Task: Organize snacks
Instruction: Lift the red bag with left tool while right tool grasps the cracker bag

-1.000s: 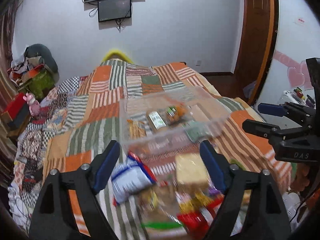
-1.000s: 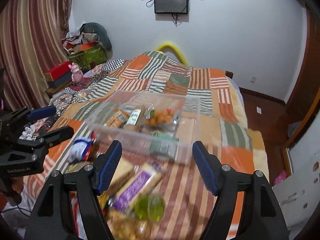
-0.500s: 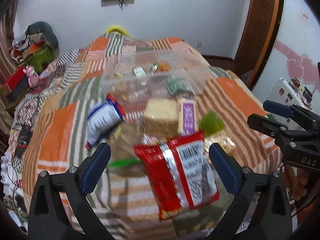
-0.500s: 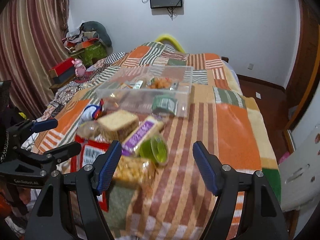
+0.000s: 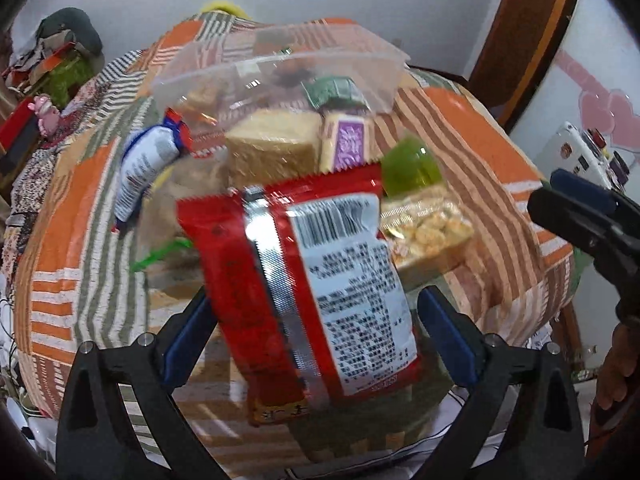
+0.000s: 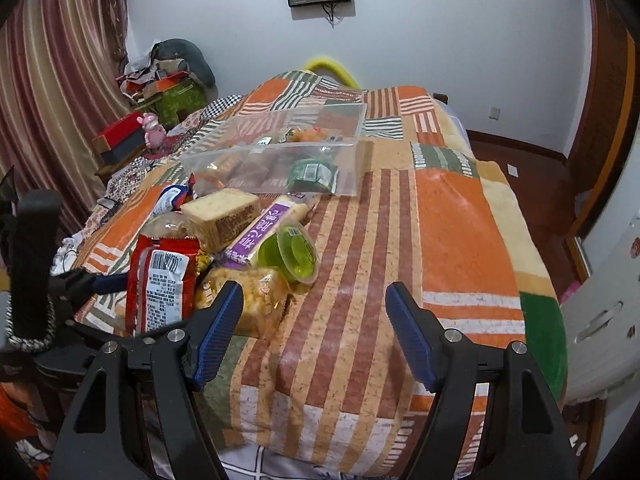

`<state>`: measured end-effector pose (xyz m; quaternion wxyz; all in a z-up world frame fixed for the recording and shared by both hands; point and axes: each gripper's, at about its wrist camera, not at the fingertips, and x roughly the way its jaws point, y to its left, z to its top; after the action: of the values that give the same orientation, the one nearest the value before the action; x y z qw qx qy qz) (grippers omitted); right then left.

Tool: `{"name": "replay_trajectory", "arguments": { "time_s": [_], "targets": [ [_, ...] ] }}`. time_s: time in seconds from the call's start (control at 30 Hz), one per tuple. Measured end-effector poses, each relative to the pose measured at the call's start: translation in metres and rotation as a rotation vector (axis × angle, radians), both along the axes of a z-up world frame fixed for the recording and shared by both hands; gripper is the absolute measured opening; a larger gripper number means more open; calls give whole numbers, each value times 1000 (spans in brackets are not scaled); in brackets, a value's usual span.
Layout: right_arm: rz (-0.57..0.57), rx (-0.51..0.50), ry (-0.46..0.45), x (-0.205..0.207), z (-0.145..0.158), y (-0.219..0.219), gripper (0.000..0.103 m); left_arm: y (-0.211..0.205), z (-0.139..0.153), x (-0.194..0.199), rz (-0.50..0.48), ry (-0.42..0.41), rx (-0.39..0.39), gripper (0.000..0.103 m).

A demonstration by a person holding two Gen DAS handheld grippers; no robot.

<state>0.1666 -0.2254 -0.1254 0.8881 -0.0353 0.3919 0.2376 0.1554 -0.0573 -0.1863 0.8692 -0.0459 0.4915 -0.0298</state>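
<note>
A red snack packet [image 5: 304,272] [image 6: 160,280] lies label-up at the near end of a snack pile on the patchwork bed. My left gripper [image 5: 316,336] is open and straddles the packet, one pad on each side. I cannot see the pads pressing on it. Behind the packet lie a cake slice [image 5: 272,148], a purple wafer pack [image 5: 348,144], a green jelly cup [image 6: 292,256], a yellow puffed-snack bag [image 6: 248,296] and a blue-white packet [image 5: 148,164]. Farther back a clear plastic box [image 6: 352,160] holds several snacks. My right gripper [image 6: 316,320] hangs open over bare blanket beside the yellow bag.
The bed's near edge [image 6: 320,452] runs just below both grippers. A curtain [image 6: 52,92], a red box [image 6: 120,136] and a pink toy [image 6: 154,134] stand left of the bed. A white cabinet [image 6: 600,312] and a wooden door [image 5: 520,40] are on the right.
My left gripper has dropped toward the pile and spread its jaws wider, so the red packet now lies between them. The right gripper has sunk and shifted, with the same jaw gap.
</note>
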Motion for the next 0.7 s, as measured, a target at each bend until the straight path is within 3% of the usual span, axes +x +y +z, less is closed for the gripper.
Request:
{"name": "replay_trajectory", "arguments": {
  "time_s": [0.07, 0.13, 0.3, 0.7],
  "targets": [
    [0, 0, 6, -1, -2, 1, 71, -2, -4, 0, -14, 0, -7, 99],
    [4, -9, 12, -1, -4, 4, 71, -1, -3, -1, -18, -15, -12, 86],
    [15, -26, 11, -3, -5, 10, 75, 3, -1, -1, -33, -28, -55, 67],
    [41, -30, 29, -2, -11, 26, 83, 30, 55, -14, -3, -202, -32, 67]
  ]
}}
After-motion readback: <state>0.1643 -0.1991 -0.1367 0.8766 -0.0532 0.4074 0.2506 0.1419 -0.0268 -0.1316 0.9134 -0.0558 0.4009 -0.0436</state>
